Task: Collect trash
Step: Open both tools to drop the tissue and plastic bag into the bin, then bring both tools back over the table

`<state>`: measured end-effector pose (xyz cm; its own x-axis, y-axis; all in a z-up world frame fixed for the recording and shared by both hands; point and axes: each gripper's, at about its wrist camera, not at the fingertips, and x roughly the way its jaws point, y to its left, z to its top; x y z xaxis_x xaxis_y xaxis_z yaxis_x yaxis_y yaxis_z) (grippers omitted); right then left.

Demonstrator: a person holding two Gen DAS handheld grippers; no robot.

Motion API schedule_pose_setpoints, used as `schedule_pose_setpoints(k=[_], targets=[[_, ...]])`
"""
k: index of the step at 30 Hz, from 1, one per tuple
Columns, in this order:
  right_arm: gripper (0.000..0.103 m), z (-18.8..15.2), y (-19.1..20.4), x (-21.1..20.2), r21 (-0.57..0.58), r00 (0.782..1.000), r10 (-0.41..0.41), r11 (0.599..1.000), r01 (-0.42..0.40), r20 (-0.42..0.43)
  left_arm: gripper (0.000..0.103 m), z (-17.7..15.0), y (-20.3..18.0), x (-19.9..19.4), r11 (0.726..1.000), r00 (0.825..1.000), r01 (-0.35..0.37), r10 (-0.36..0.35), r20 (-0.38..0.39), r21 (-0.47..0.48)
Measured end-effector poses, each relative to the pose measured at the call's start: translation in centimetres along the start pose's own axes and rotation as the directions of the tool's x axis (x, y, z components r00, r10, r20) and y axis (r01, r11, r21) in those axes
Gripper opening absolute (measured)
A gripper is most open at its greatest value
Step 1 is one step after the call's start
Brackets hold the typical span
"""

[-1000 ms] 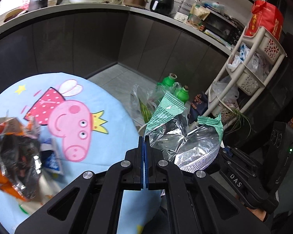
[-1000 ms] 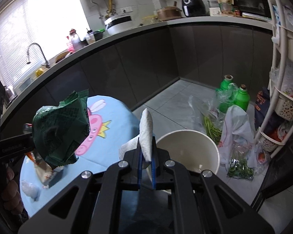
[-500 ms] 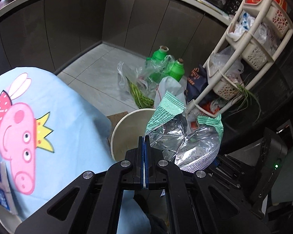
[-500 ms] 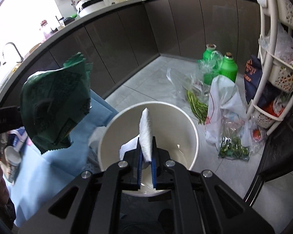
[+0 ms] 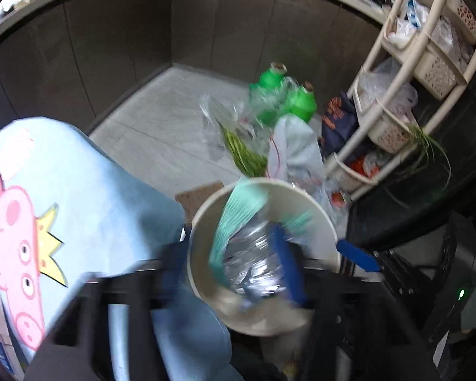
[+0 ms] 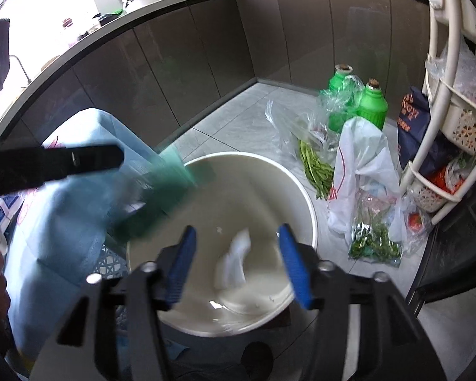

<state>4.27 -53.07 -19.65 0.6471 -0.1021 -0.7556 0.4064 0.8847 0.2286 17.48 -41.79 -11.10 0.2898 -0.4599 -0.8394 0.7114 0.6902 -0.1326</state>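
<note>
Now both tools just sprung apart: right tool point(image 6: 239, 263) over tissue point(image 6: 233, 262), left tool point(image 5: 228, 266) over wrapper point(image 5: 238, 241).

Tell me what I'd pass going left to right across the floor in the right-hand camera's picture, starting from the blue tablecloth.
Blue tablecloth → cream bin → bunch of green beans → white plastic bag → dark blue bag → cream basket rack.

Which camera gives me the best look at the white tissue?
The right wrist view: the white tissue shows whole, though blurred, inside the bin, between the open right gripper's blue pads. In the left wrist view the green foil wrapper fills the bin; no tissue can be made out.
</note>
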Motion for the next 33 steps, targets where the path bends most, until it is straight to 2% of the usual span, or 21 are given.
schedule_pose_setpoints(k=[2, 3, 5, 7, 12, 20, 25, 29, 33], targets=[[0.065, -0.1, 0.0, -0.1, -0.013, 1.000, 0.015, 1.000, -0.015, 0.008, 0.070, 0.2, 0.2, -0.5, 1.000, 1.000, -0.002, 0.002, 0.026, -0.009], [0.070, -0.1, 0.1, -0.2, -0.021, 1.000, 0.028, 0.999, -0.028, 0.014, 0.074, 0.3, 0.4, -0.7, 1.000, 0.999, -0.002, 0.002, 0.038, -0.016], [0.084, -0.1, 0.3, -0.4, -0.036, 0.999, 0.034, 0.999, -0.033, 0.023, 0.091, 0.5, 0.6, -1.1, 0.999, 0.998, -0.018, 0.020, 0.068, -0.030], [0.100, -0.2, 0.5, -0.8, -0.052, 0.999, 0.029, 0.998, -0.027, 0.034, 0.094, 0.5, 1.0, -1.8, 0.998, 0.994, -0.039, 0.043, 0.103, -0.047], [0.100, -0.2, 1.5, -1.7, -0.094, 0.998, 0.005, 0.996, 0.002, 0.067, 0.094, 0.5, 1.7, -2.8, 0.996, 0.994, -0.011, 0.020, 0.104, -0.087], [0.100, 0.3, 2.8, -4.3, -0.124, 0.996, 0.008, 0.992, 0.003, 0.086, 0.094, -0.1, 2.0, -6.3, 0.994, 0.991, -0.015, 0.029, 0.133, -0.108], [0.100, 0.7, 4.7, -7.7, -0.155, 0.990, 0.034, 0.988, -0.013, 0.137, 0.094, -1.1, 2.2, -10.2, 0.990, 0.983, 0.009, 0.016, 0.181, -0.140], [0.100, 0.8, 6.8, -10.3, -0.192, 0.984, 0.061, 0.981, -0.028, 0.167, 0.094, -2.1, 2.2, -13.8, 0.990, 0.974, -0.018, 0.049, 0.220, -0.140], [0.100, 0.7, 9.5, -12.5, -0.227, 0.978, 0.096, 0.972, -0.052, 0.185, 0.094, -3.9, 3.4, -18.1, 0.984, 0.962, -0.009, 0.056, 0.267, -0.177]])
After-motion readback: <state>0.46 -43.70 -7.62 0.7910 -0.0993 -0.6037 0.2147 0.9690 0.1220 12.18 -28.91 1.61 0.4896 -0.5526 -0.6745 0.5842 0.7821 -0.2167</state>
